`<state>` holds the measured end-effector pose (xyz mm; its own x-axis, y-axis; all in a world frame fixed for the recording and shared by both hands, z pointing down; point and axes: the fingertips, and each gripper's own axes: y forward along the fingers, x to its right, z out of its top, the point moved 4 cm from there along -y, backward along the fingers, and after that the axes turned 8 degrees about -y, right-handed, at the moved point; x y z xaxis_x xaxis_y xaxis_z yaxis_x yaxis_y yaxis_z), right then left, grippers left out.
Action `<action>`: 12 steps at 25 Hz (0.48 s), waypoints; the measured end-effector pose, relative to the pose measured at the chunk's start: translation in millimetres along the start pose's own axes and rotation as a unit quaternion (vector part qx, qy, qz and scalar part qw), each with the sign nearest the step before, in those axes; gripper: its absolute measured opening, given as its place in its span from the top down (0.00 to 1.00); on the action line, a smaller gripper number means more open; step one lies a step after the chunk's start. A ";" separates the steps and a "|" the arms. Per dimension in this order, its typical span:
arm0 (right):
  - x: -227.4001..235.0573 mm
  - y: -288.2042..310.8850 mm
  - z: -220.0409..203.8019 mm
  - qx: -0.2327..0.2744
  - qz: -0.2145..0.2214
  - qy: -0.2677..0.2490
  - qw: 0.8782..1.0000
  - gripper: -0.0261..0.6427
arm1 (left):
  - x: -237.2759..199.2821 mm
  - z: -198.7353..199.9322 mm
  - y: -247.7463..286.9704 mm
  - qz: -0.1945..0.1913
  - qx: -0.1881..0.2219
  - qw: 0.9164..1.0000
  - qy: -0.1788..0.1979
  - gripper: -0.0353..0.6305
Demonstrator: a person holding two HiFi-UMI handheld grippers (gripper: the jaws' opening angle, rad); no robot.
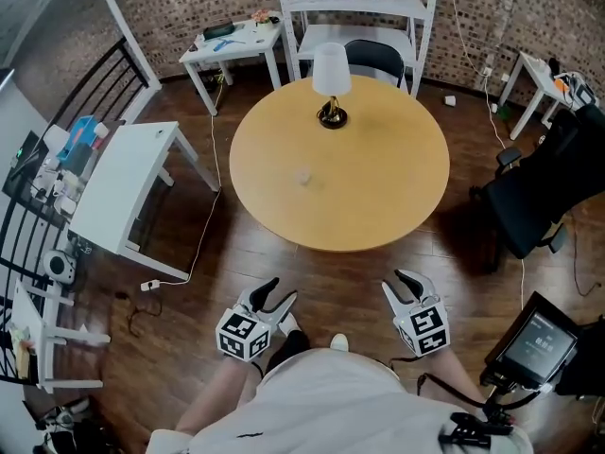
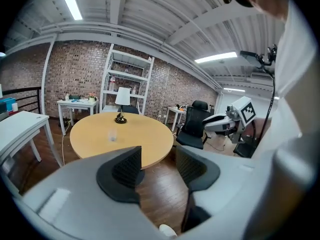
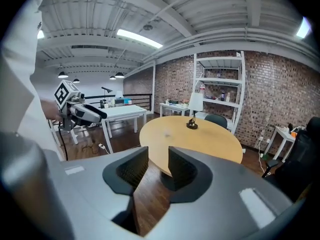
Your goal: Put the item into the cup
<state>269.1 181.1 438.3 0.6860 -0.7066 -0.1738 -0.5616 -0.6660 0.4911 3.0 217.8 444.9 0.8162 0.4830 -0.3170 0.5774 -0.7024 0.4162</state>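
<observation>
A small clear cup [image 1: 303, 176] stands alone left of centre on the round wooden table [image 1: 378, 197]; it also shows faintly as the cup [image 2: 112, 135] and the cup [image 3: 166, 132]. No loose item for it shows in any view. My left gripper [image 1: 277, 294] and right gripper [image 1: 402, 285] hang over the wood floor short of the table's near edge, close to the person's body. The left gripper [image 2: 159, 159] is open with nothing between its jaws. The right gripper [image 3: 157, 164] is open as well, empty.
A white-shaded lamp [image 1: 331, 88] stands at the table's far side. A white desk [image 1: 123, 187] is to the left, a black office chair [image 1: 529, 197] to the right, a white shelf unit [image 1: 359, 8] behind, and a screen [image 1: 534, 343] on a stand is at the near right.
</observation>
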 end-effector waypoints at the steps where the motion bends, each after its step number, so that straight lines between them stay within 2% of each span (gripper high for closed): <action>1: -2.4 -0.6 -0.3 -0.001 0.000 -0.007 1.000 0.77 | 1.1 -0.6 -2.5 0.002 0.003 1.000 0.000 0.67; 12: -24.9 -13.7 -6.5 -0.002 0.006 -0.016 1.000 0.78 | 16.0 -26.5 -18.5 0.006 0.002 1.000 -0.007 0.67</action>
<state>262.8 209.4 441.4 0.6632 -0.7226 -0.1950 -0.5684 -0.6558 0.4969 5.9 252.4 454.7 0.8229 0.4667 -0.3241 0.5671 -0.7103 0.4171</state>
